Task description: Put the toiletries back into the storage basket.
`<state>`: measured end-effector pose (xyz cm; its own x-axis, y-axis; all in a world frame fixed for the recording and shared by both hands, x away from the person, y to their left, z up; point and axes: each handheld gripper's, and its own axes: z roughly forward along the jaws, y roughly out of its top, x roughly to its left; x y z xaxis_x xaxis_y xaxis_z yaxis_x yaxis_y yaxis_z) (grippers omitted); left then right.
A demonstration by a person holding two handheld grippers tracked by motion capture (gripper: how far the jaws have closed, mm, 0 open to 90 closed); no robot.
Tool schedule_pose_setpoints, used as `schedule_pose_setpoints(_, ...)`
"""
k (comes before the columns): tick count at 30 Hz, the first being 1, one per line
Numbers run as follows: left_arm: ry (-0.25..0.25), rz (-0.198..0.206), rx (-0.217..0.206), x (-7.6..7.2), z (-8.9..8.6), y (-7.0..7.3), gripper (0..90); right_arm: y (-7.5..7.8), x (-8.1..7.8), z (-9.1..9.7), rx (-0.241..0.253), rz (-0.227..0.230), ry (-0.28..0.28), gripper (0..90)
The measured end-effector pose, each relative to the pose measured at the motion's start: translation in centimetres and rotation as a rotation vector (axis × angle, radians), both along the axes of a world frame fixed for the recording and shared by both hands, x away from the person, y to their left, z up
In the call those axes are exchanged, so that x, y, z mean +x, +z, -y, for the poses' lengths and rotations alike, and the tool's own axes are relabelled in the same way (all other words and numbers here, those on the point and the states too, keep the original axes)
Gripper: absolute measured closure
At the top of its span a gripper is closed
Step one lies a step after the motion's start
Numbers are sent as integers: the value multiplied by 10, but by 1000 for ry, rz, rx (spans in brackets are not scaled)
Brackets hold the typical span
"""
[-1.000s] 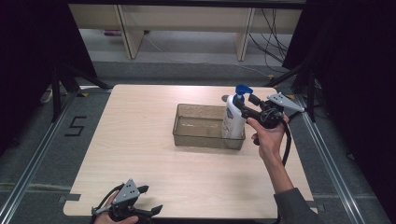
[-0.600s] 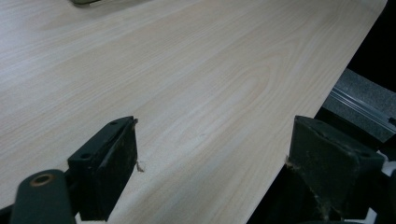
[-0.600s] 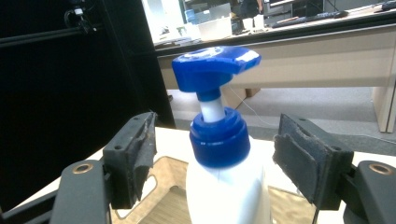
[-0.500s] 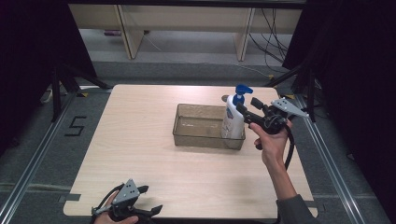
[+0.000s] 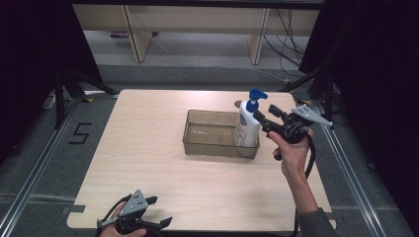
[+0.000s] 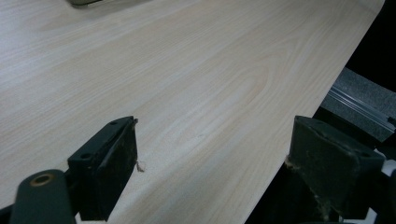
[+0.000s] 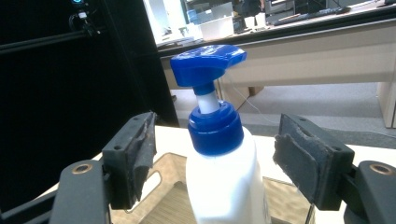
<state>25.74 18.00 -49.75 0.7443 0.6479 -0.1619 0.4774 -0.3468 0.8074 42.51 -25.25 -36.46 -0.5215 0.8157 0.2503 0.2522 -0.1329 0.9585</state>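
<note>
A white pump bottle with a blue cap and nozzle stands upright in the right end of a clear plastic bin. My right gripper is just right of it, at neck height, held level. In the right gripper view the bottle is between the open jaws of the right gripper, and a gap shows on each side of the blue cap. My left gripper rests at the table's near left edge. In its own view the left gripper is open over bare wood.
The light wooden table ends close to the right of the bin. Black frame legs and dark curtains flank both sides. A cable hangs from the right gripper beside the forearm. Shelving stands beyond the far edge.
The right gripper has shifted a little to the right and nearer, away from the bottle. The bottle and the left gripper have stayed in place.
</note>
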Motion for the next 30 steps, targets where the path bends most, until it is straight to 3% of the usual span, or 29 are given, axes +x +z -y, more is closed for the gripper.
schedule_pose_setpoints(8, 5, -1, -23, -1, 1, 0, 150, -1, -3, 1, 4, -11, -4, 293)
schedule_pose_setpoints(10, 8, 1, -22, -1, 1, 0, 150, -1, -5, 0, 23, -5, 6, 293)
schedule_pose_setpoints(11, 1, 4, -15, -1, 0, 1, 150, -1, -8, 0, -5, -7, 4, 293)
schedule_pose_setpoints(15, 0, 6, -12, -1, 0, 1, 150, 0, -11, -1, 4, -20, 12, 293)
schedule_pose_setpoints(17, 0, 2, -12, -1, 0, 1, 150, 0, -12, -1, 7, 0, 18, 294)
schedule_pose_setpoints(19, 0, 2, -11, -1, 0, 1, 150, 1, -15, -2, 7, -22, 14, 295)
schedule_pose_setpoints(22, 2, 3, -14, -1, 0, 1, 150, -1, -15, -1, 4, -2, 18, 295)
schedule_pose_setpoints(23, 0, 3, -18, -1, 0, 1, 150, -1, -17, -1, 10, -24, 12, 294)
schedule_pose_setpoints(30, 0, 3, -11, -1, 0, 1, 150, -3, -19, 1, -19, -15, 12, 293)
